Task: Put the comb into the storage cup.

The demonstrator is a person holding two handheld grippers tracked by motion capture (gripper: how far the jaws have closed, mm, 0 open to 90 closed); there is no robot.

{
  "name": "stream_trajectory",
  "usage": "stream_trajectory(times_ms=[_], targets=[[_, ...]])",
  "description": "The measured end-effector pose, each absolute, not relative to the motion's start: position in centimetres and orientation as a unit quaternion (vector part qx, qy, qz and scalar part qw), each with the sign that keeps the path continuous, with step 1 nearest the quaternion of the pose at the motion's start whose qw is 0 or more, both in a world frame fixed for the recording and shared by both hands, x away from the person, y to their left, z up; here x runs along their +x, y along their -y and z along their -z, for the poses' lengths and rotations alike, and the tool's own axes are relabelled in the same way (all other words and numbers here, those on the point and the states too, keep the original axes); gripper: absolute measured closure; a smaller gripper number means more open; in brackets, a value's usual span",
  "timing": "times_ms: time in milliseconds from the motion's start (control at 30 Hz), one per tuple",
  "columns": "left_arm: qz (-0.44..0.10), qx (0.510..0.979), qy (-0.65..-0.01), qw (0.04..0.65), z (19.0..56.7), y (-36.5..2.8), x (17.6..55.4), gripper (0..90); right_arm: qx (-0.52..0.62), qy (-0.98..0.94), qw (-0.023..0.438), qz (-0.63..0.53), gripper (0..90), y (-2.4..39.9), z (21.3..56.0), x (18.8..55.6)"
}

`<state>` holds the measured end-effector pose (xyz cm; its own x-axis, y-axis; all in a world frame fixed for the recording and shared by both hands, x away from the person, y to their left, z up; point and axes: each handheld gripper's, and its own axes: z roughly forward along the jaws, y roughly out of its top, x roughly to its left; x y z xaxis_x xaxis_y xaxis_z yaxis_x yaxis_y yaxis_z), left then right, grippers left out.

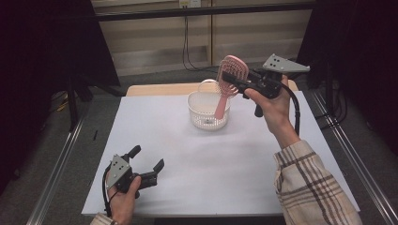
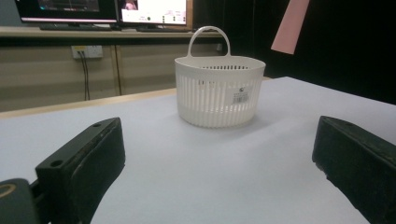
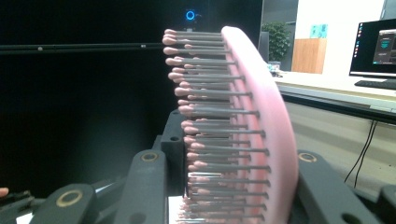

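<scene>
Above the far middle of the table (image 1: pixel 141 140), a pink hairbrush (image 1: pixel 228 84) hangs clamped by its head between the jaws of the right gripper (image 1: pixel 239 83), its handle pointing down into the white slatted basket (image 1: pixel 206 115); whether the tip touches the basket's inside is hard to tell. Seen up close, the hairbrush shows a curved pink back (image 3: pixel 266 112) and rows of grey pins with pink tips. Near the front left edge, the left gripper (image 1: pixel 146 159) rests low with its jaws spread wide, holding nothing. A pale lavender-white sheet covers the table, dark curtains flank it, and monitors (image 2: pixel 107 11) sit on a shelf behind.
</scene>
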<state>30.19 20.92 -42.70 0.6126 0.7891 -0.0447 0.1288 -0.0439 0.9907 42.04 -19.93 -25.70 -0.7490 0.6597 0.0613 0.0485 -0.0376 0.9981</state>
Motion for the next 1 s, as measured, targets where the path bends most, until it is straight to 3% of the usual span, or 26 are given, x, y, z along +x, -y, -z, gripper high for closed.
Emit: stream_trajectory(times_ms=[367,1000], targets=[[-0.273,0.677,-0.332,0.598,42.7,-20.7,30.2,2.6,0.275,-0.643,0.246,-0.671,63.9,19.5,24.3,43.0],[-0.279,0.679,-0.324,0.597,42.5,-20.4,29.8,2.6,0.295,-0.623,0.273,-0.671,63.9,17.7,25.1,45.8]])
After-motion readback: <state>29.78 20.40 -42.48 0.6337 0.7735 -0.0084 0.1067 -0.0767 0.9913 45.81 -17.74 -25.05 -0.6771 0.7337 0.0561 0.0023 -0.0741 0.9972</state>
